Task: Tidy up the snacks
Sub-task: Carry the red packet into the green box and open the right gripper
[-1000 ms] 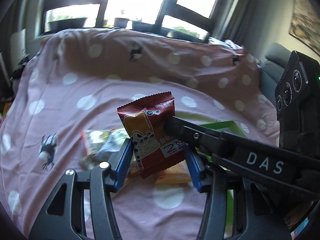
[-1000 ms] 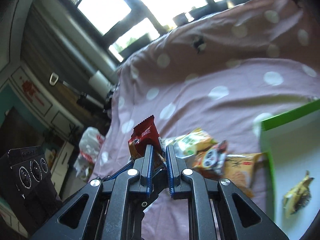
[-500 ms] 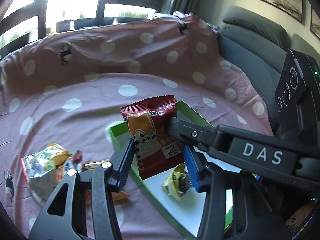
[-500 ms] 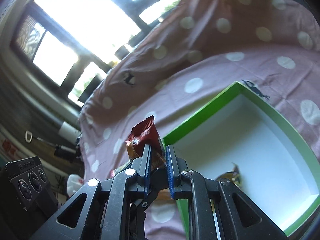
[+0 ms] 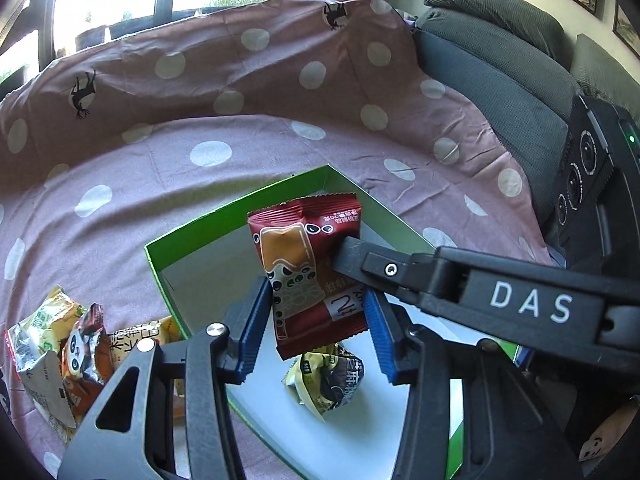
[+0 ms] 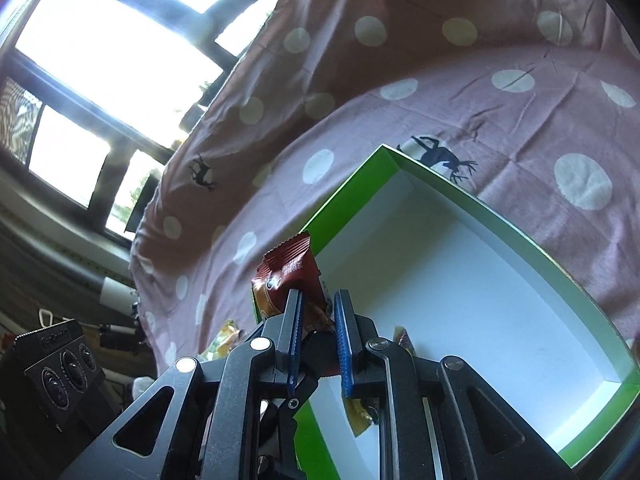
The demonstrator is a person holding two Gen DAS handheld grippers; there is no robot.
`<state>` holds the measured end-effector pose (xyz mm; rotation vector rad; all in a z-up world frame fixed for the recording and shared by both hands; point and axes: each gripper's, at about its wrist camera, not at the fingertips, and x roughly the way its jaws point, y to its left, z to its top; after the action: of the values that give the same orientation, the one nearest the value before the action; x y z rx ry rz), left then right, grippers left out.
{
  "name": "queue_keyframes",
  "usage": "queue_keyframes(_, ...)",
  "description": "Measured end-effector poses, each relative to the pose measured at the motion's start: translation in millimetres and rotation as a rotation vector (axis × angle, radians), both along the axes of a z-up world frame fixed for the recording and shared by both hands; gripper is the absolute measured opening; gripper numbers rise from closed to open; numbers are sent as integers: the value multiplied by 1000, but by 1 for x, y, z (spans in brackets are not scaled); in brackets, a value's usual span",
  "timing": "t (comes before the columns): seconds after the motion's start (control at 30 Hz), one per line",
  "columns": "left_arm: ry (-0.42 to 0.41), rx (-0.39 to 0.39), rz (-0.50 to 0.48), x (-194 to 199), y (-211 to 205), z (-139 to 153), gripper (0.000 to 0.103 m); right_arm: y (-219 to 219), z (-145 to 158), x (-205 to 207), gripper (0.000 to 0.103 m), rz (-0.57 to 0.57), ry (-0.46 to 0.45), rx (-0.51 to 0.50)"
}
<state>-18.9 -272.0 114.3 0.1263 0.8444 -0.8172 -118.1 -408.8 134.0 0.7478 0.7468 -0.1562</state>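
A red snack packet (image 5: 304, 272) hangs upright over the green box (image 5: 240, 204), above its white floor. My left gripper (image 5: 316, 292) is shut on the packet's lower half, a blue pad against each side. My right gripper reaches in from the right, and its black fingers (image 5: 348, 256) pinch the packet's right edge. In the right wrist view that edge of the red packet (image 6: 292, 272) sits between the pads of the right gripper (image 6: 318, 294), which stand close together. A crumpled yellow and black snack (image 5: 328, 380) lies in the box under the packet.
Several loose snack packets (image 5: 68, 344) lie in a pile on the pink dotted cloth (image 5: 200, 152) left of the box. A grey sofa (image 5: 500, 80) rises behind the cloth at the right. Most of the box floor (image 6: 460, 288) is bare white.
Both grippers carried the red packet to the right, from above the loose snack pile to above the green box. The right gripper's pads now stand slightly further apart.
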Motion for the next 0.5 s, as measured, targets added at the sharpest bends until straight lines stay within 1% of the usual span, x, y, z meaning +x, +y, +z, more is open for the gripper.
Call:
queue_keyframes(0.1,14,5,-9,2,-4,-4,46,-4,-3,0,20,-11,13,11)
queue_keyframes(0.27,27,13,-21,4,-11,-10,46,-9,-9,-1,20,-31,35,16)
queue_keyframes(0.5,68,29,-34,9,-20,-22,46,-16,-18,-1,20,-61,82,31)
